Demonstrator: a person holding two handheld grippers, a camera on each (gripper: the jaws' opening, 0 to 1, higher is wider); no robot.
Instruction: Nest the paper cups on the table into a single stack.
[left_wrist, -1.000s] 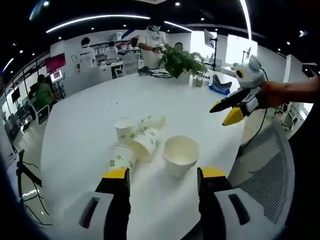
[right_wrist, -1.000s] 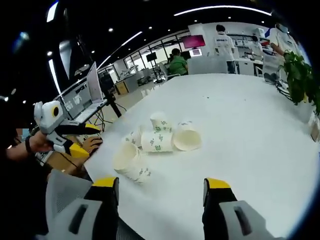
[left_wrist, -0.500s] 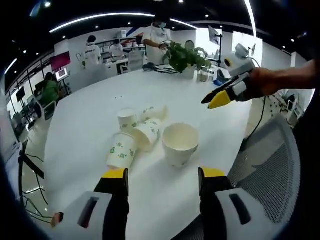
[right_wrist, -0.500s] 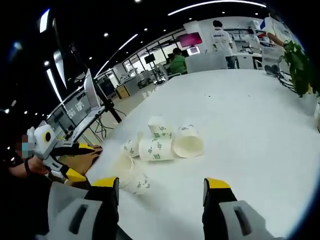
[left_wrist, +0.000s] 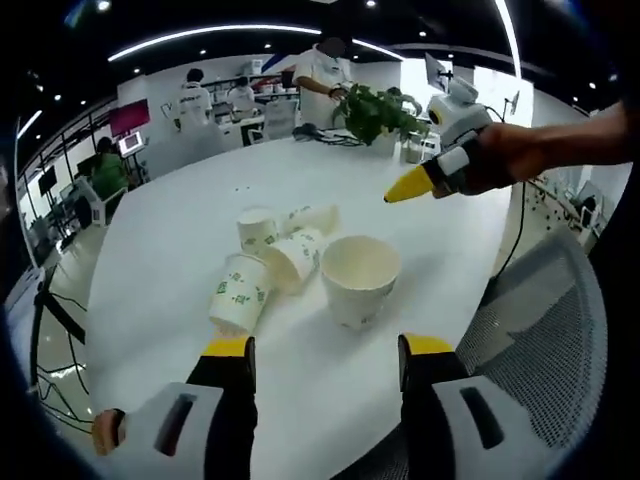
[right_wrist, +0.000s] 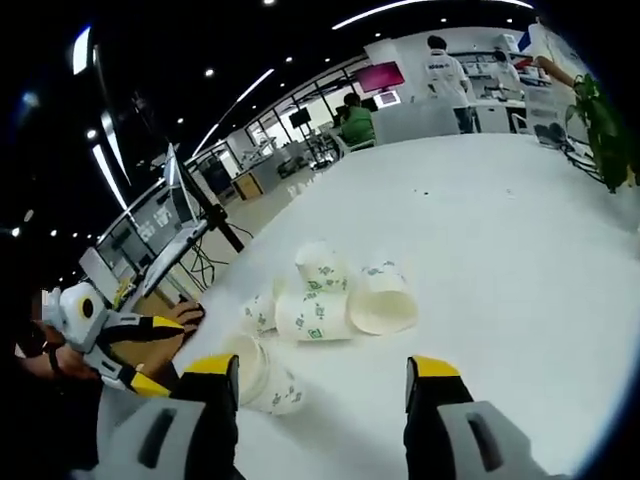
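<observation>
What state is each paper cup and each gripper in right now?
Plain white paper cup: upright, mouth open, empty.
Green-printed paper cups: loose cluster, most tipped on their sides, not stacked.
Left gripper: open, holding nothing.
Right gripper: open, holding nothing.

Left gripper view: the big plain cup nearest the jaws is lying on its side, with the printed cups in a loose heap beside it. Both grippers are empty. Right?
Not quite. In the left gripper view the big plain cup stands upright, mouth up, not on its side. The printed cups do lie in a loose heap beside it, and both the left gripper and the right gripper are open and empty.
</observation>
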